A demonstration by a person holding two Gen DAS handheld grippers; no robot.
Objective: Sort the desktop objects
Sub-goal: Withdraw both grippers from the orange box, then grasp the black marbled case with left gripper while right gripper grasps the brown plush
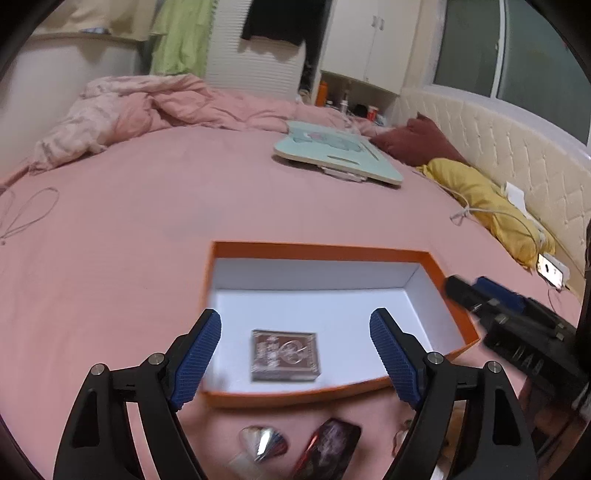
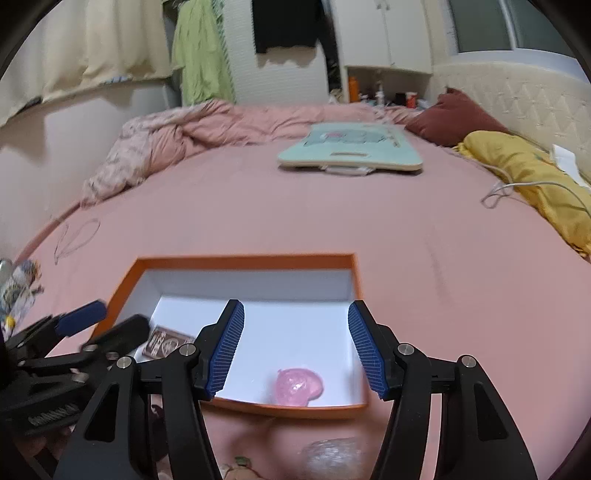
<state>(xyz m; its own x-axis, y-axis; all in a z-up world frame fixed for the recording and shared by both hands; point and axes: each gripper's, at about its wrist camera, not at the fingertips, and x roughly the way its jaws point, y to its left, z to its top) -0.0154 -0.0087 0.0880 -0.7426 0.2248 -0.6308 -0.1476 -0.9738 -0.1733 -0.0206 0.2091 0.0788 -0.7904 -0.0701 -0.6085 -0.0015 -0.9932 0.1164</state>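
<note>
a pink-sheeted bed (image 2: pixel 295 221) fills the room, its rumpled pink duvet (image 2: pixel 177 140) at 11 o'clock. a cream padded headboard (image 2: pixel 517 99) stands at 2 o'clock, white cabinets (image 2: pixel 384 33) at 12 o'clock.

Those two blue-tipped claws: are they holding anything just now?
No. The left gripper and right gripper are both open and empty; the card box and pink object lie loose in the orange box.
</note>
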